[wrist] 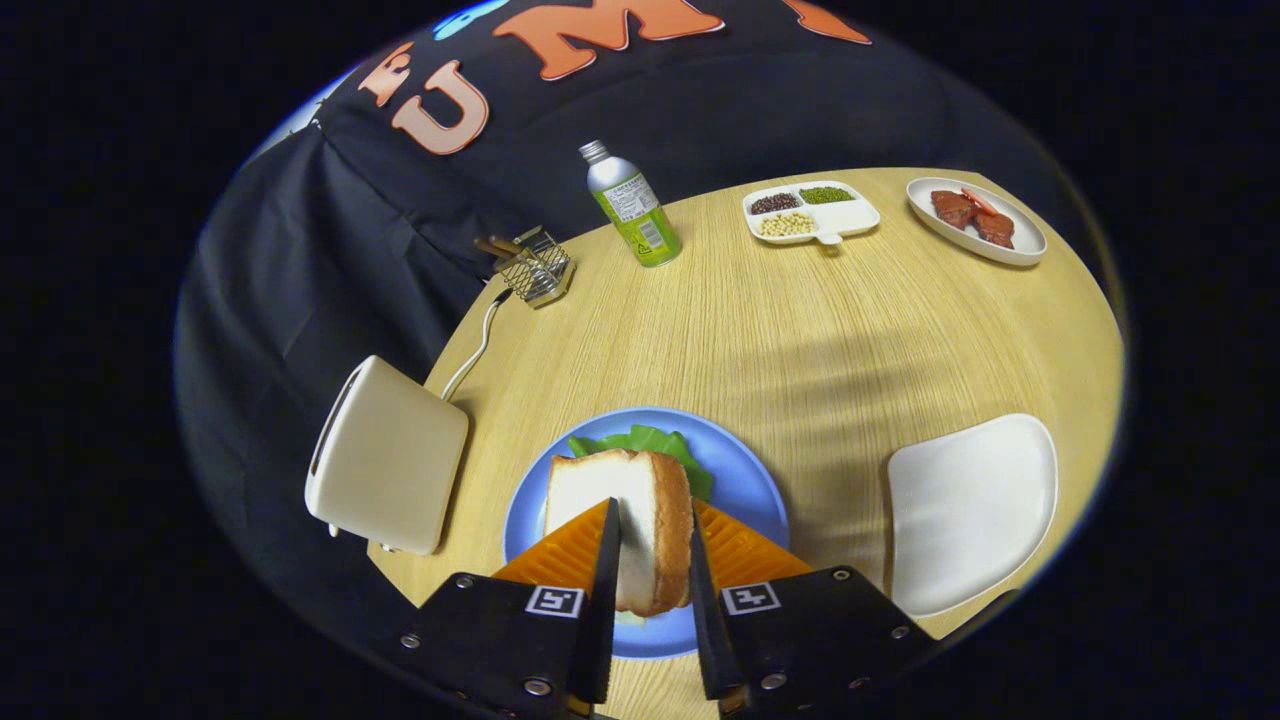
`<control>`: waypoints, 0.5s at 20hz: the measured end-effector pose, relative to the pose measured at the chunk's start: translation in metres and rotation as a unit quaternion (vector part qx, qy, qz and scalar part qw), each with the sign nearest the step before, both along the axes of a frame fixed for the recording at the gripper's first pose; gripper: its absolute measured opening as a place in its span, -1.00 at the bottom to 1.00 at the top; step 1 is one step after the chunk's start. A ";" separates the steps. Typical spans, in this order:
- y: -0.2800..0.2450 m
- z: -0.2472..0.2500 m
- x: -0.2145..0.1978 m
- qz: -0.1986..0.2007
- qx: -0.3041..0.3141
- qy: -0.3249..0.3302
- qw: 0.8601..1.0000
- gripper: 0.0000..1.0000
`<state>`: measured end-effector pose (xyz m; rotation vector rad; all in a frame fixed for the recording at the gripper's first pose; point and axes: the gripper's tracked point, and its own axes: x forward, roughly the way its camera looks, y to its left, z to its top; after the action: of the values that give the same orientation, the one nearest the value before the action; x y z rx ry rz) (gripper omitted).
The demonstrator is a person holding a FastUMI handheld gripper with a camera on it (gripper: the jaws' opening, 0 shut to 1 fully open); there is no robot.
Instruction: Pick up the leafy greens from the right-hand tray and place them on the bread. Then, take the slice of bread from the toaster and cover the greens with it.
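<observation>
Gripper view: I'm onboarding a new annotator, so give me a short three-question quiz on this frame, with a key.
1. True or false: the tongs are shut on the bread slice.
2. What lies on the blue plate just beyond the held slice? A) sausages B) leafy greens C) beans
3. Fill in: the white tray to the right of the blue plate holds ____.

Key
1. True: both orange fingers press its sides, holding it on edge over the plate.
2. B.
3. Nothing; the greens already lie on the plate, and the toaster stands to the plate's left.
</observation>
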<state>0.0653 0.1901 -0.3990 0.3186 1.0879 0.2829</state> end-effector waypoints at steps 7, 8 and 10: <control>-0.005 -0.014 -0.008 0.016 -0.026 -0.003 1.000 0.17; -0.004 -0.014 -0.008 0.019 -0.027 -0.006 0.999 0.22; -0.002 -0.010 -0.008 0.021 -0.021 -0.010 1.000 0.31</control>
<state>0.0573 0.1884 -0.4090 0.2550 1.0795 0.2987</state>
